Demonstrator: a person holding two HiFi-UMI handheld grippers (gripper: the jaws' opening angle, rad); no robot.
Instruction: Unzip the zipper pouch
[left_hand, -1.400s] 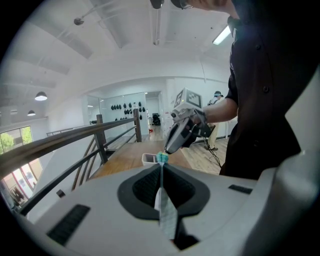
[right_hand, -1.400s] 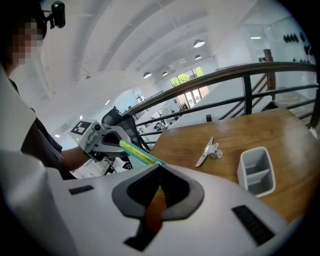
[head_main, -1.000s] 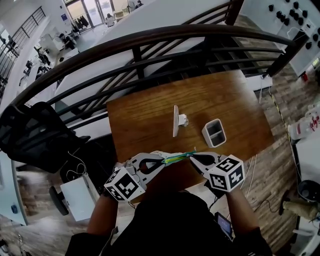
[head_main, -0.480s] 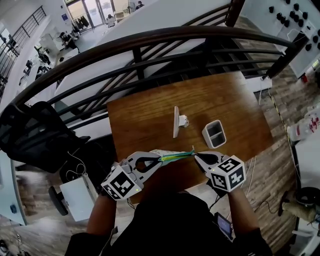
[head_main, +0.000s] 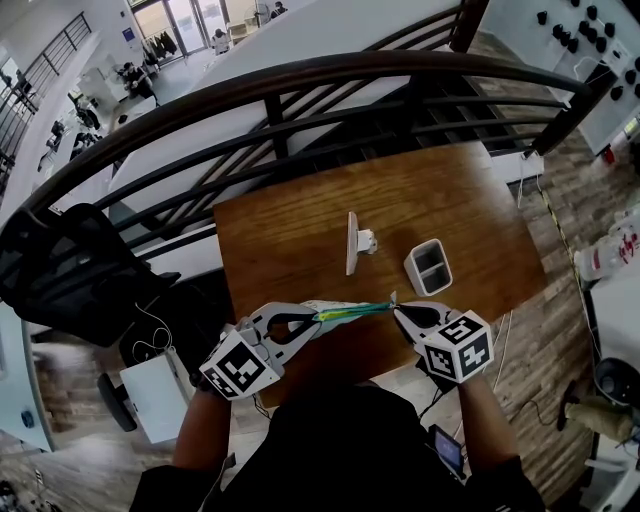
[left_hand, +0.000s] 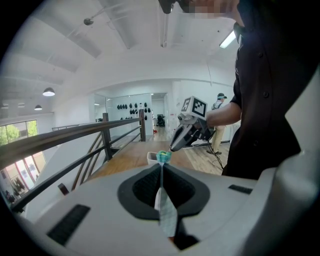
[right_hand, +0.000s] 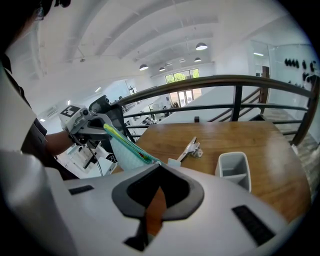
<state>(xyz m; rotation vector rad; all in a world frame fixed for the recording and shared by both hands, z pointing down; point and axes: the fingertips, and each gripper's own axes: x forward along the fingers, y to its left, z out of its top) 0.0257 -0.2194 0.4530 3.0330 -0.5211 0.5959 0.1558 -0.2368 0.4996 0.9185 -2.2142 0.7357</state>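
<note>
Evidently the pouch (head_main: 352, 312) is held stretched in the air over the near edge of the table (head_main: 300, 220); the unzipping is judged barely begun, if at all; a steady pull along the zipper line is called for next; the left gripper (head_main: 320, 317) is clamped tight on one end of the pouch; the right gripper (head_main: 396, 304) is pinched shut on the other end, seemingly at the slider.
</note>
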